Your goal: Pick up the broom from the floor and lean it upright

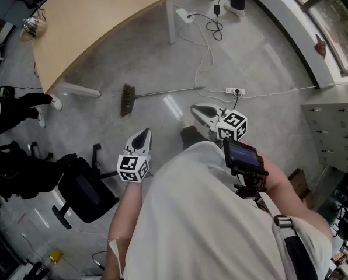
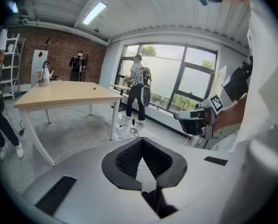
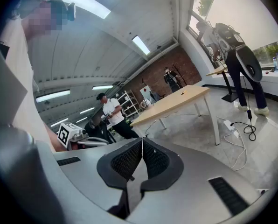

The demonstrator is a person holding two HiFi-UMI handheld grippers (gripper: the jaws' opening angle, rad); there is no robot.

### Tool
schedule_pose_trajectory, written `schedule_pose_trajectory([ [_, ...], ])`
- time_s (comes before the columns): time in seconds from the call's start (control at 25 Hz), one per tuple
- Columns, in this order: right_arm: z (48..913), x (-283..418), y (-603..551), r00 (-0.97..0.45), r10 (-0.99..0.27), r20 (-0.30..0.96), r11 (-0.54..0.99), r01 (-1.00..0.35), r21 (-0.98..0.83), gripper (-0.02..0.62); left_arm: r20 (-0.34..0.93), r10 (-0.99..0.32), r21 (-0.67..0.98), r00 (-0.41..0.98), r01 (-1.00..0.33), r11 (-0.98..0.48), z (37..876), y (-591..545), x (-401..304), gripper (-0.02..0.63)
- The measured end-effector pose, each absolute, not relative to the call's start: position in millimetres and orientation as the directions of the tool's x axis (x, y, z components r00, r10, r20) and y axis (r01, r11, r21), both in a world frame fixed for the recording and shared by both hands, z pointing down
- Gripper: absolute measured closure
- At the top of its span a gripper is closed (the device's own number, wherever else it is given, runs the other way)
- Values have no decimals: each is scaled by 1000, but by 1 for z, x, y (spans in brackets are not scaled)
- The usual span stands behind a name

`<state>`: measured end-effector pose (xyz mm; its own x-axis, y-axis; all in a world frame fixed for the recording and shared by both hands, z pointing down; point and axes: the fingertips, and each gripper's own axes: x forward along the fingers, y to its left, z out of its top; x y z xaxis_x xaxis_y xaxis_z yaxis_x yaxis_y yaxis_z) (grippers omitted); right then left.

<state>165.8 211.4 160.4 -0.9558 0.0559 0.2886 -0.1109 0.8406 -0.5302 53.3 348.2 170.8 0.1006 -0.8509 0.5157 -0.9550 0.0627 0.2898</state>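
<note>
The broom [image 1: 128, 99] lies flat on the grey floor in the head view. Its dark bristle head points left and its thin handle [image 1: 168, 91] runs right toward a power strip. My left gripper [image 1: 144, 133] hovers over the floor, nearer to me than the bristles, shut with nothing in it. My right gripper [image 1: 195, 108] hangs just short of the handle's far end, also shut and empty. In the left gripper view the jaws [image 2: 141, 142] meet with nothing between them, as they do in the right gripper view [image 3: 142, 140]. Neither gripper view shows the broom.
A wooden table [image 1: 104, 16] with white legs stands beyond the broom. A black office chair [image 1: 83, 194] is at my left. A power strip [image 1: 235, 91] and white cables trail across the floor. Grey cabinets [image 1: 337, 133] line the right side. People [image 1: 16, 107] stand at the left.
</note>
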Motion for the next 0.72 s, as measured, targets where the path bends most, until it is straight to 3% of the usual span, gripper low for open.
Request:
schedule_pose_trajectory([
  [0.36,182,131,79,-942,-10,335,833,-193,-518,578,566,-815,237,126,-971,14,183,238,-5,600],
  [0.72,273,153,60,-871,-114,477,740,-395,-545,578,687,-673,182,274,-962,-205,266,187,-26,600],
])
